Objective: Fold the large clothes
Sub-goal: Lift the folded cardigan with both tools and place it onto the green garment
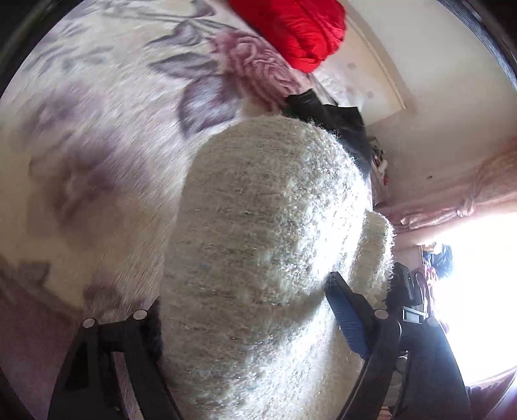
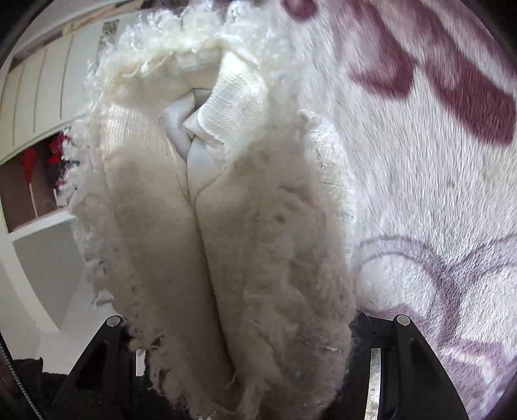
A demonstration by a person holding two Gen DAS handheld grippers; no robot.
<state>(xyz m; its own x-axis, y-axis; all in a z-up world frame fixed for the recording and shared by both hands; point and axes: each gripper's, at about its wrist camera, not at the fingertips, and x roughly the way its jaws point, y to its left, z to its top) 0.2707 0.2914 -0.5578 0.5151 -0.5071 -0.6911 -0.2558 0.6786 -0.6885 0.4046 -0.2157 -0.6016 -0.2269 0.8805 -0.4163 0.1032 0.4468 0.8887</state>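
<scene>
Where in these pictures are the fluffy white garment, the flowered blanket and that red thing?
fluffy white garment [image 1: 265,226], left wrist view, on its knitted outer side.
flowered blanket [image 2: 420,155], right wrist view, on a pale patch beside the garment.
red thing [image 1: 297,26], left wrist view, on its creased middle.

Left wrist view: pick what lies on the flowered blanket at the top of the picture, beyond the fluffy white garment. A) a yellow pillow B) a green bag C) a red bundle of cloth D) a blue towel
C: a bright red bundle of cloth lies on the flowered blanket at the top edge, beyond the fluffy white garment; nothing blue, yellow or green lies there.
</scene>
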